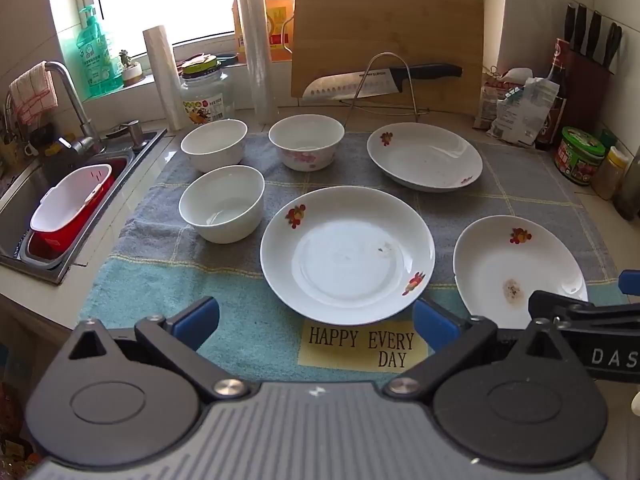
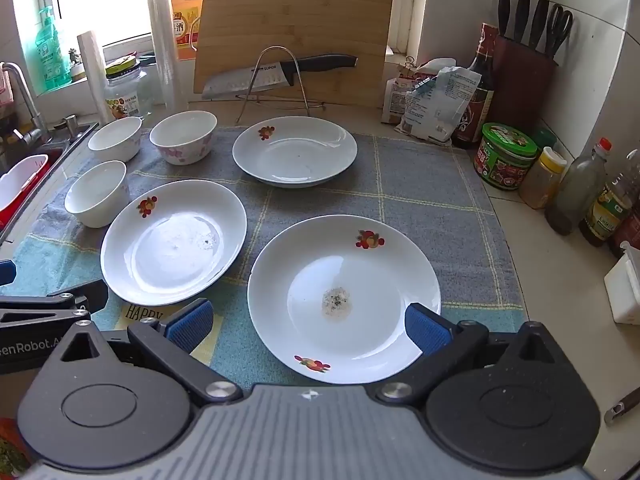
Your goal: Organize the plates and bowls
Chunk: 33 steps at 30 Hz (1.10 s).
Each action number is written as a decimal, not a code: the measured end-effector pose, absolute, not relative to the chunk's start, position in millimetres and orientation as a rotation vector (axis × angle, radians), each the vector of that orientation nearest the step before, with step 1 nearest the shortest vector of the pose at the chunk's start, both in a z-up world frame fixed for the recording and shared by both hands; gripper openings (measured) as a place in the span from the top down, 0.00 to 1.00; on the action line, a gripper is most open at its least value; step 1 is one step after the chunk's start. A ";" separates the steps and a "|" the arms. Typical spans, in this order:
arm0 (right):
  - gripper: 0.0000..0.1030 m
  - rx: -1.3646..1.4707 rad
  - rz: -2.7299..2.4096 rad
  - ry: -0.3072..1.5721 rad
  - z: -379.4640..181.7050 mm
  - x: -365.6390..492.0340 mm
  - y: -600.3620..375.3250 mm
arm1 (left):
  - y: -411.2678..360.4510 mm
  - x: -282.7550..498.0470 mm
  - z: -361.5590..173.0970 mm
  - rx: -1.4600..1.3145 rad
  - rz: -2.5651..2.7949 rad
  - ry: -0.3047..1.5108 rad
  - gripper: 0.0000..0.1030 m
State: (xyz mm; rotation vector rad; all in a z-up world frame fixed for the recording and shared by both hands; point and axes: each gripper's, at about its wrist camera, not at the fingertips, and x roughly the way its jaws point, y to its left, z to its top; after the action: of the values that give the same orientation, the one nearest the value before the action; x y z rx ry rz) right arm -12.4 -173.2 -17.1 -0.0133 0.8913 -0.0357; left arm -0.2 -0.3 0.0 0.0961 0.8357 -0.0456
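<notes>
White plates (image 2: 344,300): three; bowls (image 1: 221,203): three

Three white plates with red fruit prints lie flat and apart on the towel: a near plate (image 2: 344,300) with a brownish stain in its middle, a middle plate (image 2: 173,242) to its left, and a far plate (image 2: 295,151) behind them. Three bowls stand upright at the left: two plain white, the near bowl (image 2: 97,193) and the back bowl (image 2: 115,138), plus a pink-flowered bowl (image 2: 184,137) just beside the latter.
</notes>
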 end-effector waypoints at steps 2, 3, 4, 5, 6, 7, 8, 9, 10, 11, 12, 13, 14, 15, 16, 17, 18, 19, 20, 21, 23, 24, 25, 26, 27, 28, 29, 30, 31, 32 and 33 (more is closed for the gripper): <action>0.00 -0.014 -0.035 0.893 -17.0 -12.5 -172.5 | 0.5 0.5 0.2 0.087 -0.052 0.847 0.01; 0.00 -0.012 -0.035 0.895 -17.0 -12.5 -172.3 | 0.6 0.7 0.2 0.087 -0.051 0.849 0.01; 0.00 -0.010 -0.035 0.897 -16.9 -12.5 -172.1 | 0.7 1.0 0.3 0.088 -0.051 0.850 0.01; 0.00 -0.009 -0.036 0.899 -16.0 -11.3 -173.6 | 0.7 1.2 0.4 0.089 -0.051 0.851 0.01; 0.00 -0.010 -0.036 0.900 -15.8 -10.7 -174.2 | 0.7 1.6 0.6 0.091 -0.051 0.852 0.01; 0.00 -0.010 -0.036 0.898 -17.1 -11.2 -174.3 | 0.5 2.0 0.8 0.093 -0.051 0.853 0.01; 0.00 -0.008 -0.037 0.898 -17.3 -10.8 -175.4 | 0.4 2.2 1.2 0.095 -0.051 0.853 0.01; 0.00 -0.009 -0.035 0.899 -17.1 -10.0 -175.3 | 0.2 2.6 1.5 0.097 -0.051 0.853 0.01; 0.00 -0.009 -0.036 0.899 -16.2 -8.7 -174.7 | 0.0 2.8 -5.3 0.089 -0.051 0.859 0.01; 0.00 -0.008 -0.036 0.898 -16.1 -7.8 -176.8 | -1.3 4.0 -3.8 0.086 -0.051 0.861 0.01; 0.00 0.001 -0.035 0.895 -15.8 -9.0 -179.1 | -1.7 4.7 -3.6 0.086 -0.051 0.861 0.01; 0.00 0.002 -0.034 0.895 -15.8 -8.7 -180.6 | -2.2 5.4 -3.3 0.087 -0.051 0.859 0.01; 0.00 0.002 -0.036 0.894 -15.6 -8.6 -181.6 | -2.6 6.3 -3.2 0.087 -0.052 0.859 0.01; 0.00 -0.006 -0.040 0.893 -17.2 -8.7 -178.0 | -3.2 7.2 -3.1 0.087 -0.052 0.860 0.01; 0.00 -0.008 -0.041 0.893 -17.1 -8.6 -177.9 | -3.7 8.0 -3.1 0.088 -0.052 0.861 0.01; 0.00 -0.009 -0.043 0.893 -17.3 -8.6 -177.9 | -1.1 4.8 -1.2 0.083 -0.053 0.858 0.01; 0.00 -0.009 -0.045 0.893 -17.5 -8.7 -178.0 | -1.1 4.9 -1.0 0.082 -0.054 0.859 0.01; 0.00 -0.007 -0.046 0.894 -17.6 -9.0 -178.0 | -1.2 5.0 -0.6 0.082 -0.054 0.859 0.01; 0.00 -0.006 -0.048 0.894 -17.7 -8.8 -178.2 | -1.7 4.9 -1.8 0.084 -0.054 0.858 0.01; 0.00 -0.006 -0.050 0.896 -17.5 -7.9 -178.1 | -1.8 4.6 -1.8 0.085 -0.055 0.857 0.01; 0.00 -0.008 -0.052 0.898 -17.6 -7.2 -177.7 | -2.1 5.1 -1.2 0.084 -0.055 0.859 0.01; 0.00 -0.009 -0.055 0.899 -18.1 -6.5 -178.0 | -2.0 5.1 -0.9 0.081 -0.060 0.861 0.01; 0.00 -0.010 -0.058 0.901 -18.2 -6.1 -177.9 | -2.6 5.1 -0.7 0.079 -0.063 0.862 0.01; 0.00 -0.009 -0.059 0.903 -18.1 -5.8 -177.9 | -3.1 5.1 -0.5 0.078 -0.065 0.862 0.01; 0.00 -0.009 -0.059 0.904 -17.6 -5.2 -179.3 | -3.4 5.2 -0.5 0.078 -0.066 0.862 0.01; 0.00 -0.011 -0.061 0.905 -17.6 -5.2 -179.0 | -3.5 5.1 -0.7 0.078 -0.067 0.862 0.01; 0.00 -0.013 -0.063 0.905 -17.4 -5.3 -179.0 | -2.5 5.6 -0.2 0.077 -0.067 0.864 0.01; 0.00 -0.014 -0.063 0.904 -17.4 -5.5 -179.2 | -2.5 5.8 -0.1 0.076 -0.068 0.863 0.01; 0.00 -0.014 -0.064 0.905 -17.0 -5.3 -179.4 | -2.4 5.9 0.0 0.075 -0.070 0.864 0.01; 0.00 -0.013 -0.064 0.905 -17.1 -5.4 -179.7 | -2.7 5.9 0.0 0.073 -0.071 0.864 0.01; 0.00 -0.013 -0.065 0.904 -17.1 -5.5 -180.0 | -2.8 5.4 -0.1 0.072 -0.072 0.863 0.01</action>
State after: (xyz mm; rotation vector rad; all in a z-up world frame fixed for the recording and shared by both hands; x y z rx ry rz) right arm -5.5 -180.0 -17.1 -0.0131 0.9043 -0.0648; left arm 5.4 -2.8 -0.1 0.0718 0.8633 -0.0723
